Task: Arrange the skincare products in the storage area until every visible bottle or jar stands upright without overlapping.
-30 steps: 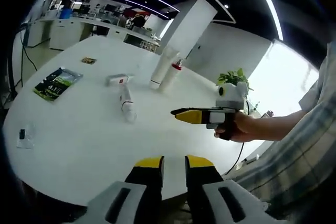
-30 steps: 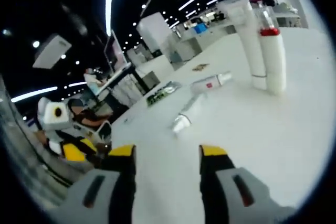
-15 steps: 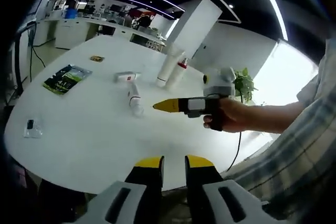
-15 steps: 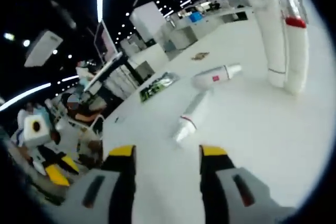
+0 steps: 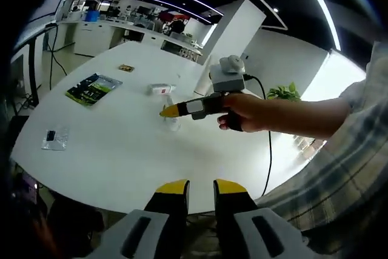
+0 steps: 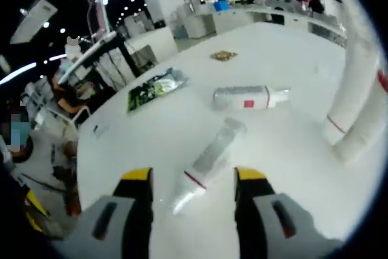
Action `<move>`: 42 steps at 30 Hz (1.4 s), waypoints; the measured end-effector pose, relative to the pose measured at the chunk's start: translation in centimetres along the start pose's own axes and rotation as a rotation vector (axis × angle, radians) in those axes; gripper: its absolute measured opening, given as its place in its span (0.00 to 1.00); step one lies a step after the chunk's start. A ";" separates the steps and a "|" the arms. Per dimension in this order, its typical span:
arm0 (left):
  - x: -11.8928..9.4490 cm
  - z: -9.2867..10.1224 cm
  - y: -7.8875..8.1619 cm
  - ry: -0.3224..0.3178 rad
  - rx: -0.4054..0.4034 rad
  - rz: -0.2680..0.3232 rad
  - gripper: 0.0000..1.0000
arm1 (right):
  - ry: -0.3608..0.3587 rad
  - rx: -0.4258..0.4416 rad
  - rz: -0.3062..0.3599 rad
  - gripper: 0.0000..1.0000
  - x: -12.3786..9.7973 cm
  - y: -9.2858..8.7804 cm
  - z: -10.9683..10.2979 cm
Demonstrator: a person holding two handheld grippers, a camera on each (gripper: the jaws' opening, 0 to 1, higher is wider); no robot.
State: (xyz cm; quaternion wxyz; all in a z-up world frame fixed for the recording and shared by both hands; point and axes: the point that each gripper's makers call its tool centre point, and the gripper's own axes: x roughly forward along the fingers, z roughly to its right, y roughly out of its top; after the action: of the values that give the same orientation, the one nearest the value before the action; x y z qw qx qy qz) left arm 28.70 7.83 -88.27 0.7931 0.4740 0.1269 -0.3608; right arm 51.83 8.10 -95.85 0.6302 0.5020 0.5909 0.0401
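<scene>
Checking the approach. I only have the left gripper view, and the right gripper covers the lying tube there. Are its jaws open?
Observer: Yes. The right gripper has its jaws wide apart and is not closed on anything.
Operator: Where's the tube against them?
Observer: The lying tube rests on the table ahead, roughly in line with the gap. Its red-banded cap end points toward the gripper.
Operator: The hand hides the standing ones too. Are they close?
Observer: The tall white containers stand upright off to the right of the tube, clear of it.
</scene>
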 end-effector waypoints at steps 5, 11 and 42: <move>0.0 -0.3 0.2 0.009 -0.013 0.008 0.17 | 0.000 -0.024 -0.044 0.45 0.3 -0.4 0.3; 0.7 -0.3 0.3 -0.006 -0.009 -0.003 0.17 | -0.007 -0.044 -0.061 0.43 -0.3 -0.9 1.0; 0.1 -1.0 0.6 0.004 -0.043 0.003 0.17 | 0.129 -0.380 -0.131 0.18 0.7 -1.6 -0.8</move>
State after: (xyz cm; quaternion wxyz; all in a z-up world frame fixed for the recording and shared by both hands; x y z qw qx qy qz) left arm 29.37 8.82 -88.48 0.8034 0.4578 0.1355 -0.3559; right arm 50.55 8.30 -97.26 0.6758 0.3308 0.6433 0.1417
